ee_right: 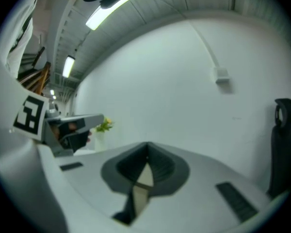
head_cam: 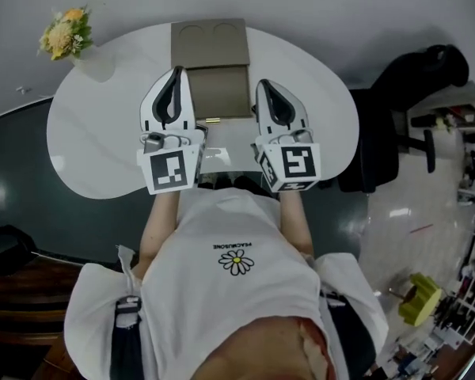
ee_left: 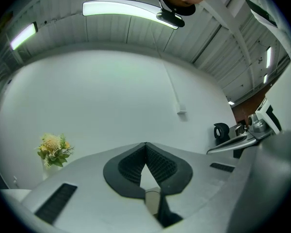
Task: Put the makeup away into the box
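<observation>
Both grippers are staying out of play with jaws pressed together and nothing between them: the left gripper (head_cam: 174, 74) at centre left of the head view, the right gripper (head_cam: 269, 85) beside it at centre right. Between and just beyond them, the taupe rectangular box (head_cam: 215, 92) is lying open at upper centre on the white rounded table (head_cam: 87, 133), its lid (head_cam: 210, 42) folded back. A white vase of yellow flowers (head_cam: 66, 34) is standing at upper left, and a black office chair (head_cam: 384, 133) is sitting at right.
</observation>
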A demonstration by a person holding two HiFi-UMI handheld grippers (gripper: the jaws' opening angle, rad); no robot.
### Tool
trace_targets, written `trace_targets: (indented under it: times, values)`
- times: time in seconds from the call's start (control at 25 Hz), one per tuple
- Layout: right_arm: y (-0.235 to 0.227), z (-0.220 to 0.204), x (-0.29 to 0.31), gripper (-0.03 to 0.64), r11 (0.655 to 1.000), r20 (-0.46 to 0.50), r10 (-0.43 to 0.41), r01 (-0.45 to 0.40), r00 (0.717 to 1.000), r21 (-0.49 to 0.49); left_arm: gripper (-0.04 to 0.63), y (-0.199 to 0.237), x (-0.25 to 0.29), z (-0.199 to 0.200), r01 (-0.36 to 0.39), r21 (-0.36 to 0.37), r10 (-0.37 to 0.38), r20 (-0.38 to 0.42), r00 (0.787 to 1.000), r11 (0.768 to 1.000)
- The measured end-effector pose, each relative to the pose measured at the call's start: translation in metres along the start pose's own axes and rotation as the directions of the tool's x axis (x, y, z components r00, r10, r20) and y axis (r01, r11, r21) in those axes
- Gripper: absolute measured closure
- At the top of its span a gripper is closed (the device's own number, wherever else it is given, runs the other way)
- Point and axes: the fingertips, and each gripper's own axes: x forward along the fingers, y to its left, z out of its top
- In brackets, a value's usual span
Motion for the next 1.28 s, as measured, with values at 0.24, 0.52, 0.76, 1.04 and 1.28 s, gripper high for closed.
trace_targets:
  times: [0.24,0.52,0.76,1.04,1.28]
  values:
    - [-0.010,-0.001,-0.001,0.586,0.998,0.010,0.061,-0.061,0.998,-0.004,0.575,-0.022,0.005,0.003,-0.020,0.025,0.020,0.006,1.000,1.000]
    - [-0.013,-0.008,-0.001,0.586,0.996,0.005,0.092,-0.092,0.996,0.021,0.575,-0.037,0.008,0.003,-0.014,0.054,0.014,-0.007,1.000,0.998]
    - [-0.014,-0.038,0.011,0.571,0.991,-0.129,0.137,-0.136,0.982,0.014,0.575,-0.027,0.003,-0.006,-0.051,0.042,0.053,-0.031,0.998,0.998]
    - [-0.019,-0.075,0.018,0.403,0.971,-0.275,0.230,-0.239,0.933,0.001,0.575,-0.012,-0.005,-0.012,-0.090,0.053,0.093,-0.057,0.994,0.995]
    - [-0.031,-0.129,0.018,0.405,0.954,-0.426,0.276,-0.299,0.861,0.013,0.575,-0.004,-0.012,-0.022,-0.116,0.057,0.120,-0.069,0.990,0.992]
